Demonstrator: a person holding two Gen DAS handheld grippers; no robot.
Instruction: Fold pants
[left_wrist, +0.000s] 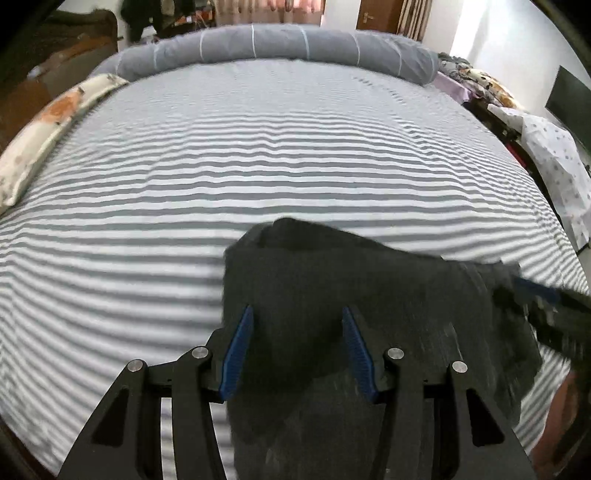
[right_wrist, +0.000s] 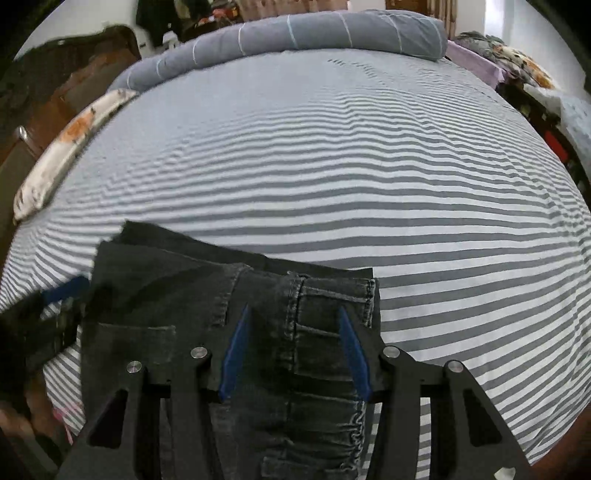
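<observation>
Here, left wrist view: left gripper (left_wrist: 297, 317), jaws spread, poised over dark pants (left_wrist: 369, 295) lying folded on the near part of a grey-and-white striped bed (left_wrist: 258, 166); blurred right gripper (left_wrist: 546, 306) at the pants' right edge. Rolled grey duvet (left_wrist: 277, 44) along the far side.

Right wrist view: right gripper (right_wrist: 295, 317), jaws spread, above the pants' (right_wrist: 314, 332) seamed, pocketed end, nothing pinched. Floral pillow (right_wrist: 70, 147) at the bed's (right_wrist: 369, 166) left edge.
</observation>
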